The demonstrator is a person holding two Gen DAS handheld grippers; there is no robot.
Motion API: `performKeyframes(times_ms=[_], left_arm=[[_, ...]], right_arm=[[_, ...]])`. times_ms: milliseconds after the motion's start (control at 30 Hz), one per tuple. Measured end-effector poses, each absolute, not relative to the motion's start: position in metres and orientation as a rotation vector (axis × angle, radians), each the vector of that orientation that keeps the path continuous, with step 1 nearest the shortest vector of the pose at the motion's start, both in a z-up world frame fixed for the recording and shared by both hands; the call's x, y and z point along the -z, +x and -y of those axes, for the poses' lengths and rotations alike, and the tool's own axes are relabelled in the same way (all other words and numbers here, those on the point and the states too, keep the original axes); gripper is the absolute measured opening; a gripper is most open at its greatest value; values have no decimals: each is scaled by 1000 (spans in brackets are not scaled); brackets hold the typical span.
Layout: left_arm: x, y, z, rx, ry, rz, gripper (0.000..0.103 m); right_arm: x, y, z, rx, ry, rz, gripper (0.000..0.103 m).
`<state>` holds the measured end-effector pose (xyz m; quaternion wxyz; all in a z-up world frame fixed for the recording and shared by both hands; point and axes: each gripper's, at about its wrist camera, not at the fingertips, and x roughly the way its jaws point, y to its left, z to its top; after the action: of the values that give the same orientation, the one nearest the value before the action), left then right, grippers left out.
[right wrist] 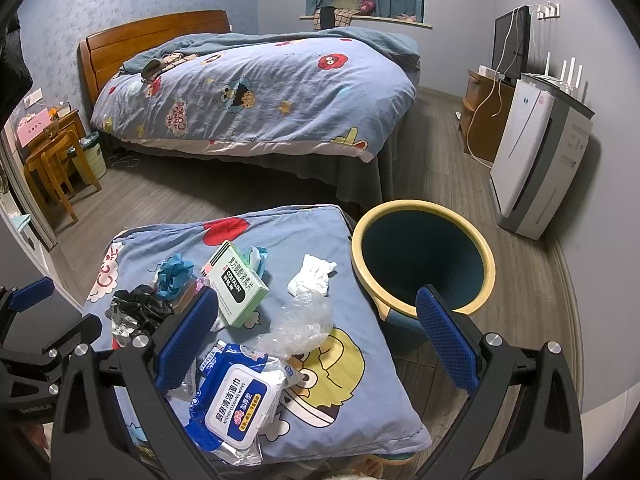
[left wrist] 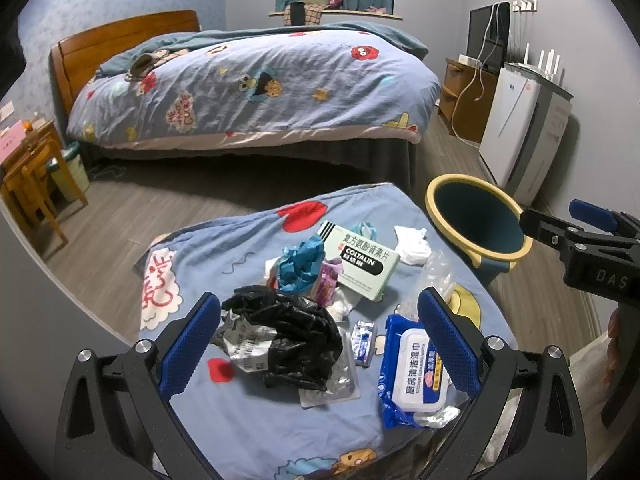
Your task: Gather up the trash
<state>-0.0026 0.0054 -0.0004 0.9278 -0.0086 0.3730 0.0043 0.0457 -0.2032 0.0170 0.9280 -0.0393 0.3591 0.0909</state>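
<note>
Both my grippers hang spread and empty: left gripper (left wrist: 318, 344) directly over the crumpled black bag (left wrist: 296, 336), which lies between its fingers, long axis running across them. My right gripper (right wrist: 316, 346) hovers above the wipes pack (right wrist: 240, 404). Beyond it, ahead and rightward off the cushion (right wrist: 380, 396), stands the bin (right wrist: 486, 258); right is nearer it.

Trash lies scattered on a blue cartoon-print cushion (right wrist: 352, 364): a crumpled black plastic bag (left wrist: 292, 336), a blue wet-wipes pack (right wrist: 240, 400), a pale green Coltalin medicine box (right wrist: 236, 284), a scrunched teal wrapper (left wrist: 300, 264), a white tissue wad (right wrist: 314, 276) and a clear plastic bag (right wrist: 300, 324). Just beside the cushion's right edge stands an open dark blue bin with a yellow rim (right wrist: 424, 256).
</note>
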Motion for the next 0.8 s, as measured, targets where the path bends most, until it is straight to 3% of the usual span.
performKeyframes(times_ms=[800], left_arm=[[0,-5,-7,-10,-17,-768,98]], right_arm=[[-18,46,204,-188,-79,-740,97]])
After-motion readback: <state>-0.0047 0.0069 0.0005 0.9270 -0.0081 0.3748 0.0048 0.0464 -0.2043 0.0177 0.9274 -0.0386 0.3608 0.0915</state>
